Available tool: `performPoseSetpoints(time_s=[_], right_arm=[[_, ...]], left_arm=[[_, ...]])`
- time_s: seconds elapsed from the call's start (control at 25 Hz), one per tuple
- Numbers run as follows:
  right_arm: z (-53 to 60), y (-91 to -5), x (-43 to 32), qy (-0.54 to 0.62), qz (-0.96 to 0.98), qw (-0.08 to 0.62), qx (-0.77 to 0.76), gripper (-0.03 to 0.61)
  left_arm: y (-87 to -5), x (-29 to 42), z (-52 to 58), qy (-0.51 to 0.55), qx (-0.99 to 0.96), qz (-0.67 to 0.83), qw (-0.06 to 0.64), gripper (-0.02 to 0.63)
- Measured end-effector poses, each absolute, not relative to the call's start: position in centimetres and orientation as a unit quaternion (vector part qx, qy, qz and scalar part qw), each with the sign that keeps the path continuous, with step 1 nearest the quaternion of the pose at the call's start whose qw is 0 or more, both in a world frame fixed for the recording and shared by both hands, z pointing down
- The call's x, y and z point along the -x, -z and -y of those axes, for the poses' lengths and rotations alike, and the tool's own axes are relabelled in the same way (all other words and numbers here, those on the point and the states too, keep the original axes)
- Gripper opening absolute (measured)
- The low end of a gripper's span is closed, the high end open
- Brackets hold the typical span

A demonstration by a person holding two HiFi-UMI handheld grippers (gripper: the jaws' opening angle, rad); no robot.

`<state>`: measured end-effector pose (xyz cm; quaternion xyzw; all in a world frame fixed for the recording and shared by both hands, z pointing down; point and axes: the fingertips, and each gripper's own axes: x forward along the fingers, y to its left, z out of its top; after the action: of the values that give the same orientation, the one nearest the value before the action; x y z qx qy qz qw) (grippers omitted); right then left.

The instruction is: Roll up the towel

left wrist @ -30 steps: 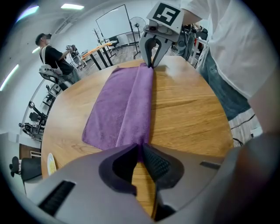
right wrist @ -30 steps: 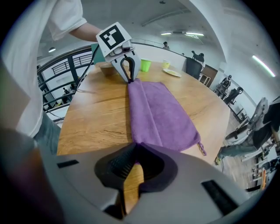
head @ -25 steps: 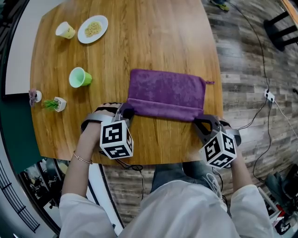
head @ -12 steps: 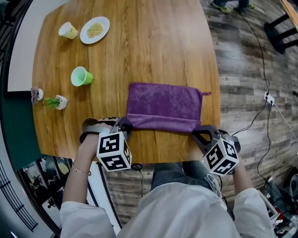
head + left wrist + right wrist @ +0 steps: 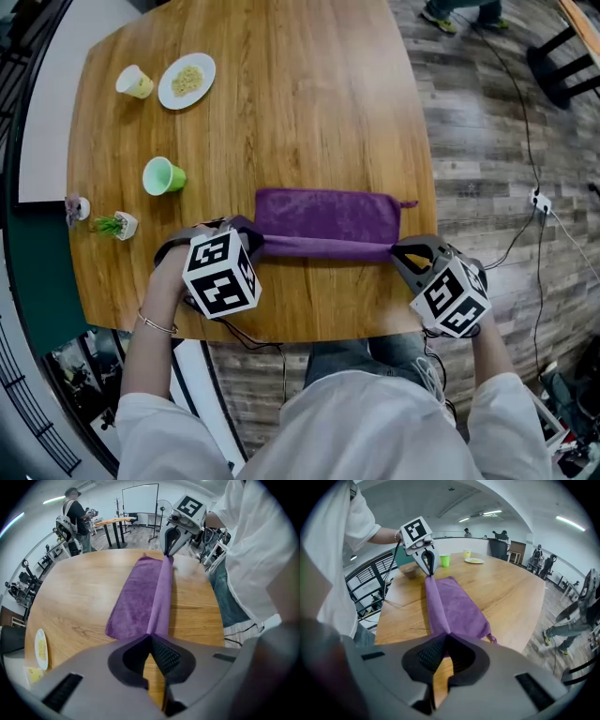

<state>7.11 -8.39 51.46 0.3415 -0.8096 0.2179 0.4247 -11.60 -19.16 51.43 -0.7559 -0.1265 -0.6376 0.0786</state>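
Observation:
A purple towel [image 5: 323, 217] lies across the near part of the round wooden table [image 5: 281, 94], its near edge folded over into a taut band [image 5: 323, 247]. My left gripper [image 5: 246, 228] is shut on the band's left corner, and my right gripper [image 5: 401, 251] is shut on its right corner. In the left gripper view the towel [image 5: 140, 597] runs from my jaws [image 5: 151, 637] to the other gripper [image 5: 169, 548]. The right gripper view shows the towel [image 5: 452, 606] stretched from my jaws [image 5: 448, 635] to the left gripper [image 5: 427, 564]. The band hangs slightly above the table.
A green cup [image 5: 163, 175], a small potted plant [image 5: 118, 225], a white plate of food [image 5: 186, 81] and a pale yellow cup [image 5: 133, 82] stand at the table's left. Cables [image 5: 525, 141] cross the wood floor on the right. People stand in the background [image 5: 75, 520].
Both grippers have carried the towel's near edge away from me over the flat part, so less of the flat towel shows. The folded band has risen a little.

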Motion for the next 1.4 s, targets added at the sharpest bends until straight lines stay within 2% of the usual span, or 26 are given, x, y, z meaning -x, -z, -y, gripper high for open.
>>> performPoseSetpoints(time_s=[0.56,0.8,1.08,1.24,1.4], right_arm=[[10.5,-53.3,-8.1,-0.200,0.797,0.433,-0.370,0.023],[10.9,-53.0,-8.7,-0.203,0.795,0.420,-0.388,0.078],[10.0,-50.1,-8.8,-0.169,0.795,0.416,-0.407,0.094],[7.7,-50.6,-7.2,-0.146,0.798,0.454,-0.367,0.089],[6.8,-52.2,-6.0,-0.125,0.795,0.486,-0.340,0.079]], left_arm=[[-53.0,10.5,22.1,0.624,0.770,0.089,0.096,0.038],[-51.6,10.8,23.4,0.600,0.793,0.047,0.095,0.057],[-49.2,11.5,20.5,0.598,0.786,0.049,0.152,0.058],[-50.9,11.4,18.0,0.618,0.751,0.075,0.219,0.058],[-52.3,11.5,16.9,0.620,0.751,0.082,0.213,0.058]])
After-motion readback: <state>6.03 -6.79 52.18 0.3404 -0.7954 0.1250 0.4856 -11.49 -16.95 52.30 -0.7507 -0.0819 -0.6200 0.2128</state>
